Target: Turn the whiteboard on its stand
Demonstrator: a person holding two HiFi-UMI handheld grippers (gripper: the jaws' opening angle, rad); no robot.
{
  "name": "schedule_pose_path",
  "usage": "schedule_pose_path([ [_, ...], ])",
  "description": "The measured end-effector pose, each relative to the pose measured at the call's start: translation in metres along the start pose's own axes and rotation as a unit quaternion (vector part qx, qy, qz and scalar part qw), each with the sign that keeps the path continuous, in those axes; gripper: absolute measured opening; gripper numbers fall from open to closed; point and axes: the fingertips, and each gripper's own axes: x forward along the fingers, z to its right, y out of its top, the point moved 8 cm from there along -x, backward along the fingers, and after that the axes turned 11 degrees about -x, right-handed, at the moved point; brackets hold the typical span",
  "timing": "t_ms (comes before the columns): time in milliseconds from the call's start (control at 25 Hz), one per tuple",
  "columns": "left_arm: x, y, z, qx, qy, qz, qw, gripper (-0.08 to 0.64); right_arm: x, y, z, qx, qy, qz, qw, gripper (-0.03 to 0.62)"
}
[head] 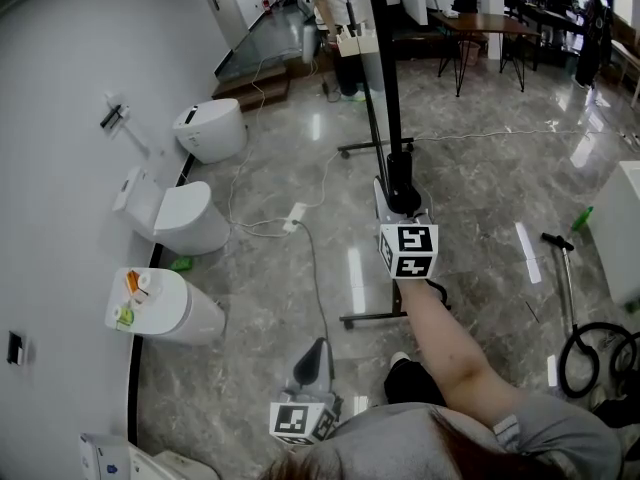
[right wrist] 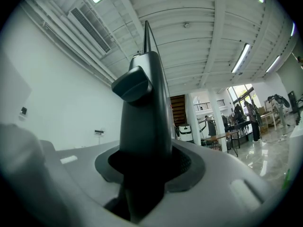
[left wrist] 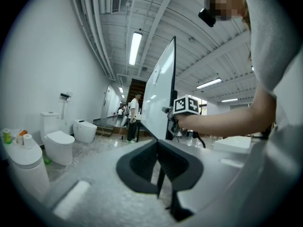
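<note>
1 hand-held gripper (head: 403,203), the right, clamps whiteboard (left wrist: 158,93) edge.

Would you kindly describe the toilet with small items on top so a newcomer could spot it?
Along the white wall stands a row of white ceramic toilets. Take the third toilet counting from the far steps. Unlike its bare neighbours, its top carries small items, including a green bottle.

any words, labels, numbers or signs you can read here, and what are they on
No readable text in any view.
Marker cubes: black-and-white square patterns only, no letters or numbers.
Whiteboard: no writing can be made out on its face.
Bottles on the toilet: labels too small to read.
</note>
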Motion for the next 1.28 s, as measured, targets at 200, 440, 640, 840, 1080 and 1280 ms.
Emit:
schedule_pose_path([
  [200, -0.015, -0.004, 0.002, -0.001, -0.003, -0.006, 1.0000, -0.002, -0.010, 0.003, -0.001, -0.003, -0.009, 0.001, 1.000, 0.153],
  [440, -0.026, -0.008, 0.006, 0.000, -0.012, -0.018, 0.9998, -0.003, -0.026, 0.005, -0.003, -0.005, -0.016, 0.002, 1.000, 0.146],
  [640, -0.033, -0.011, 0.010, -0.002, -0.021, -0.020, 0.9996, -0.002, -0.040, 0.006, -0.004, -0.006, -0.017, 0.007, 1.000, 0.144],
  [840, -0.043, -0.012, 0.011, -0.001, -0.024, -0.020, 0.9995, -0.003, -0.052, 0.008, -0.006, -0.007, -0.024, 0.007, 1.000, 0.138],
  [1080, -0.052, -0.014, 0.015, 0.002, -0.032, -0.021, 0.9993, -0.003, -0.063, 0.009, -0.006, -0.008, -0.030, 0.003, 1.000, 0.133],
  [1280, -0.058, -0.012, 0.014, 0.002, -0.033, -0.020, 0.9992, -0.003, -0.070, 0.011, -0.007, -0.011, -0.034, 0.003, 0.999, 0.129],
])
